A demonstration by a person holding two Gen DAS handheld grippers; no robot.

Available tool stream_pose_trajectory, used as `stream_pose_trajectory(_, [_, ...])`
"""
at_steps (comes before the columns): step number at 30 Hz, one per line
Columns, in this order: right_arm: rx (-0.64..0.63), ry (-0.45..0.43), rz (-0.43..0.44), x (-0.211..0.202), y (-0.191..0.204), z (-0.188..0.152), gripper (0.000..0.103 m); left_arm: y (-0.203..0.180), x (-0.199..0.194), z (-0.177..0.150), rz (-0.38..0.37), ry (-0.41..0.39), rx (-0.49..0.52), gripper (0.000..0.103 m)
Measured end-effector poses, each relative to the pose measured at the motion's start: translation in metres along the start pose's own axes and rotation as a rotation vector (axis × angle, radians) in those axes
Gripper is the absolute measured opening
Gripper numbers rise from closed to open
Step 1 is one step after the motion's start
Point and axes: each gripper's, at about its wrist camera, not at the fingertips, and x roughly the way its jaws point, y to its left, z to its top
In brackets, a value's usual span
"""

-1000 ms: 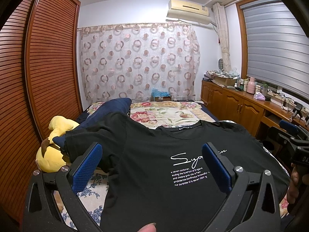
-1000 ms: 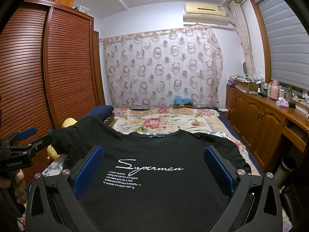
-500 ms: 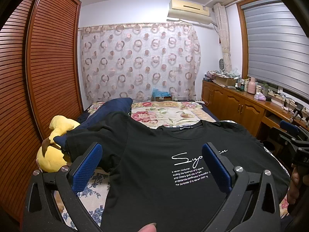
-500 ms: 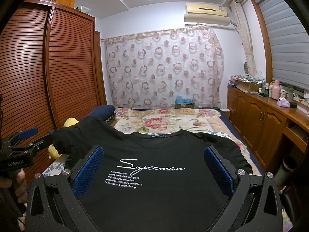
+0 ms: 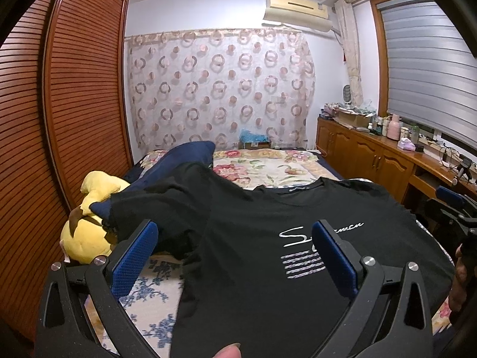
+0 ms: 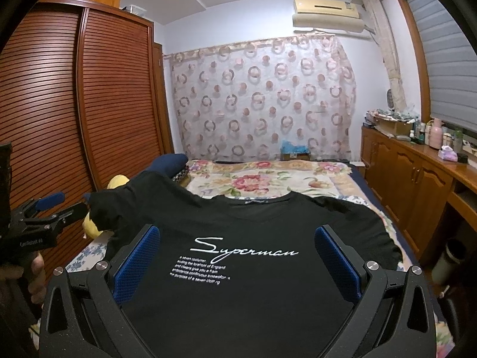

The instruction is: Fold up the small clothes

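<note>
Blue padded fingers (image 5: 134, 256) wide apart on left gripper (image 5: 235, 256) and right gripper (image 6: 235, 264), above flat black cotton T-shirt (image 6: 253, 226) on flowery bed (image 6: 268, 176).

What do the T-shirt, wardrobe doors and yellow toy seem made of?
T-shirt: soft knit, probably cotton, matte, drapes and wrinkles.
Wardrobe doors: reddish wood, glossy varnish, slatted; could be veneer.
Yellow toy: plush fabric, fuzzy and rounded.

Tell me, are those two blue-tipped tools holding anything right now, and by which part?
Nothing is held. The left tool and right tool both hang open above the black T-shirt, which lies spread on the bed.
</note>
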Motion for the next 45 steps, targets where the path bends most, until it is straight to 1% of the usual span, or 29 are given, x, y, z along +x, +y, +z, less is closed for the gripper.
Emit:
stream_pose_trajectory(3, [-0.002,0.015,0.016,0.004,-0.003,0.000,0.103,0.014,0.006,-0.003,0.017,0.018,-0.013,0.103])
stream_pose_trajectory(9, [-0.011,0.065,0.055,0.018,-0.005,0.003,0.103,0.048,0.015,-0.014,0.086,0.058,-0.037,0.103])
stream_pose_trajectory(12, [-0.027,0.093,0.069,0.028,-0.006,0.006,0.103,0.065,0.021,-0.018,0.105,0.074,-0.049,0.103])
stream_pose_trajectory(17, [-0.054,0.154,0.095,0.049,-0.013,0.011,0.103,0.092,0.029,-0.024,0.085,0.096,-0.076,0.103])
stream_pose_trajectory(21, [-0.101,0.194,0.110,0.068,-0.016,0.018,0.103,0.111,0.039,-0.023,0.046,0.105,-0.099,0.103])
stream_pose_trajectory(24, [-0.115,0.229,0.144,0.083,-0.019,0.024,0.101,0.120,0.051,-0.021,0.017,0.126,-0.107,0.095])
stream_pose_trajectory(27, [-0.131,0.262,0.170,0.097,-0.023,0.032,0.100,0.126,0.063,-0.016,-0.003,0.145,-0.109,0.084])
stream_pose_trajectory(28, [-0.137,0.270,0.173,0.100,-0.024,0.034,0.100,0.129,0.067,-0.013,-0.005,0.149,-0.110,0.080])
stream_pose_trajectory(31, [-0.158,0.279,0.185,0.111,-0.026,0.043,0.100,0.135,0.080,-0.006,-0.001,0.163,-0.111,0.074])
stream_pose_trajectory(32, [-0.162,0.280,0.192,0.115,-0.023,0.045,0.100,0.138,0.084,-0.003,-0.005,0.166,-0.111,0.069])
stream_pose_trajectory(37, [-0.185,0.283,0.214,0.125,-0.021,0.050,0.100,0.156,0.110,0.004,-0.029,0.206,-0.150,0.061])
stream_pose_trajectory(40, [-0.192,0.286,0.226,0.130,-0.020,0.048,0.100,0.166,0.125,0.003,-0.022,0.246,-0.167,0.059])
stream_pose_trajectory(44, [-0.201,0.297,0.233,0.140,-0.020,0.043,0.100,0.170,0.132,0.001,-0.026,0.277,-0.170,0.051])
stream_pose_trajectory(45, [-0.196,0.302,0.236,0.143,-0.022,0.044,0.100,0.170,0.133,0.001,-0.031,0.283,-0.169,0.051])
